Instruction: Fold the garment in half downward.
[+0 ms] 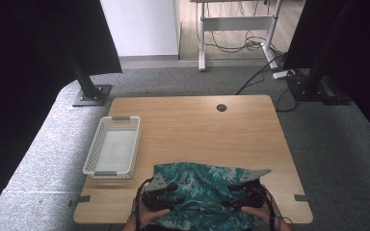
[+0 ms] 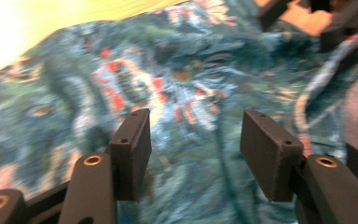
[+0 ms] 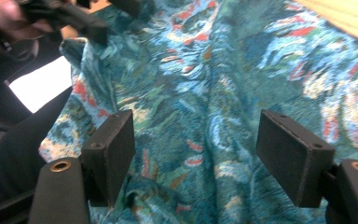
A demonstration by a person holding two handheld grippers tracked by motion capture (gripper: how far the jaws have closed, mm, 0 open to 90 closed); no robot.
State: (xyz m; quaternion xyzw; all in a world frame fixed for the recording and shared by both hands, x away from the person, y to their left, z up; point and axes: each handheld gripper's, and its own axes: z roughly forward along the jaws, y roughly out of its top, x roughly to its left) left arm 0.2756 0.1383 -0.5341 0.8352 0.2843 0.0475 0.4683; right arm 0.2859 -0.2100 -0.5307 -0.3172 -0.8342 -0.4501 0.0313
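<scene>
A teal floral cloth (image 1: 200,185) lies crumpled at the near edge of the wooden table (image 1: 197,130) and hangs a little over it. My left gripper (image 1: 160,194) rests at the cloth's left side and my right gripper (image 1: 244,194) at its right side, each held by a hand. In the left gripper view the left gripper (image 2: 196,135) stands open over the cloth (image 2: 177,79), its pads clear of the fabric. In the right gripper view the right gripper (image 3: 198,140) stands wide open above the folds of the cloth (image 3: 223,84), pinching nothing.
A white mesh basket (image 1: 92,153) stands on the table's left side, nothing in it. A round cable hole (image 1: 221,107) sits near the far edge. Black stand feet and cables lie on the grey floor beyond the table.
</scene>
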